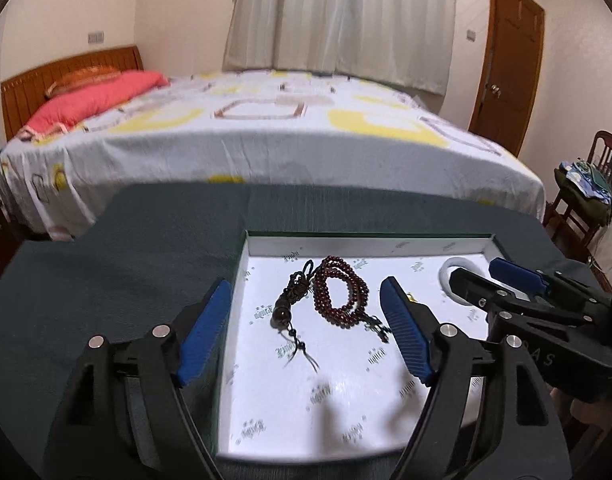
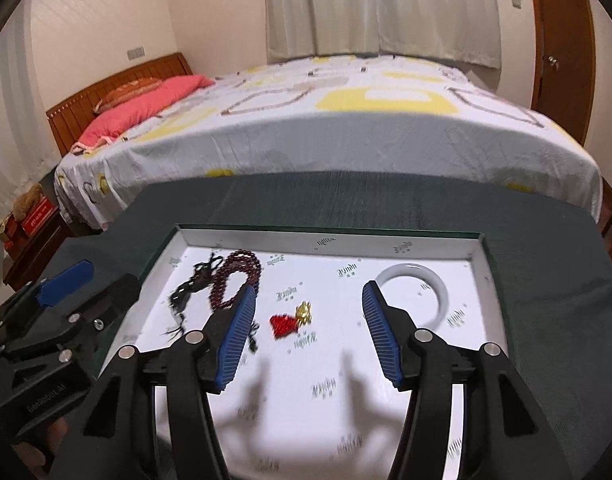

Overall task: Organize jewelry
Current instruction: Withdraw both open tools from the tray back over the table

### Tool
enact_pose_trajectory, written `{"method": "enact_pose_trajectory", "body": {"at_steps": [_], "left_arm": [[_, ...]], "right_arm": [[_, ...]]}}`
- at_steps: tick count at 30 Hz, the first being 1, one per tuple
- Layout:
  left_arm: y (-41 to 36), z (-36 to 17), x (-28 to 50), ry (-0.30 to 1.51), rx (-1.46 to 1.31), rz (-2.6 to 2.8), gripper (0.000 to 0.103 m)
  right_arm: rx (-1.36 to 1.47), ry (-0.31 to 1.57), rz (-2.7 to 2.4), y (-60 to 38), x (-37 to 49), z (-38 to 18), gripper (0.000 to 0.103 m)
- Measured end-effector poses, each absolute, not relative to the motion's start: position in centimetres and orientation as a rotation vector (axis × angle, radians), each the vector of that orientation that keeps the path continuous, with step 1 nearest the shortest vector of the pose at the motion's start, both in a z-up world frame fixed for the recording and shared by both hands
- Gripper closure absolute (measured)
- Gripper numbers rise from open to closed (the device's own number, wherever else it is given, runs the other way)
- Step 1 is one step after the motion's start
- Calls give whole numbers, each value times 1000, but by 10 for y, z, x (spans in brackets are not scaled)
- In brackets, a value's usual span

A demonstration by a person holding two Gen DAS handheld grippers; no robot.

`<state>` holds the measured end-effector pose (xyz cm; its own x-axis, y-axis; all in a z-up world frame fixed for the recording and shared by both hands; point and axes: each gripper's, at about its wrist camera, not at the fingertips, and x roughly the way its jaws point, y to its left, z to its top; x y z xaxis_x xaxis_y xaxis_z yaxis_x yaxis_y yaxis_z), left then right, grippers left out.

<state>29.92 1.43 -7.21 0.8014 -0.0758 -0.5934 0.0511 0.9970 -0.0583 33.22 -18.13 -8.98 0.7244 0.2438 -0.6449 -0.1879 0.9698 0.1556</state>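
A shallow box (image 1: 365, 245) with a white printed lining lies on the dark green cloth (image 1: 126, 260). Inside lie a dark red bead necklace (image 1: 341, 296), a dark corded pendant with a tassel (image 1: 288, 308) and a white bangle (image 1: 445, 270). My left gripper (image 1: 306, 284) hovers open above the beads, gripping nothing. In the right wrist view the same box (image 2: 479, 258) also holds a red and gold charm (image 2: 290, 320) between the beads (image 2: 234, 276) and the bangle (image 2: 409, 270). My right gripper (image 2: 307, 287) is open over the charm, empty. Each gripper shows in the other's view: the right (image 1: 475, 272), the left (image 2: 94, 280).
A bed (image 1: 266, 136) with a white and yellow sheet and a pink pillow (image 1: 94, 96) stands just beyond the table's far edge. A wooden chair with clothes (image 1: 585, 192) is at the right, a nightstand (image 2: 34, 232) at the left. A door (image 1: 509, 60) is at the back right.
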Motion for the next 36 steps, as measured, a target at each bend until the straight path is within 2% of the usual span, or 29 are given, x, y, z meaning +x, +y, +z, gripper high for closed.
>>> {"method": "enact_pose_trajectory", "body": {"at_steps": [4, 20, 36], "left_arm": [[15, -63, 265, 600, -38, -58, 27], [23, -89, 161, 634, -42, 6, 27], [51, -117, 129, 727, -78, 64, 27]], "right_arm": [[100, 689, 236, -191, 298, -82, 43], [127, 755, 285, -195, 186, -122, 43], [44, 871, 324, -156, 178, -159, 43]]}}
